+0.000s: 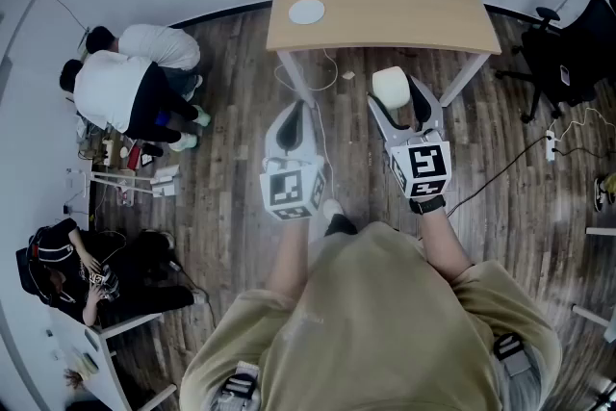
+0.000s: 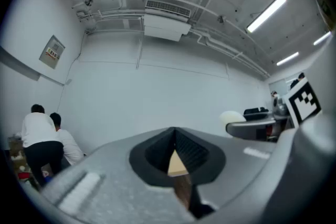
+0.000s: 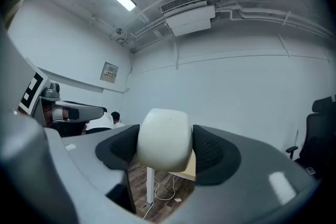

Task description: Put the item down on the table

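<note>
My right gripper (image 1: 398, 101) is shut on a cream-white rounded item (image 1: 390, 85), held in the air above the floor just short of the wooden table's (image 1: 385, 0) near edge. In the right gripper view the cream-white item (image 3: 163, 139) sits squeezed between the two dark pads of the right gripper (image 3: 165, 148). My left gripper (image 1: 293, 123) hovers to its left, shut with nothing in it. In the left gripper view the left gripper (image 2: 176, 153) has its pads closed together. A small white round disc (image 1: 306, 12) lies on the table's left part.
Black office chairs (image 1: 568, 53) stand at the right of the table. Cables (image 1: 322, 144) run over the wood floor under the grippers. Two people (image 1: 130, 87) crouch at the left, and another person (image 1: 72, 269) sits at a desk at the lower left.
</note>
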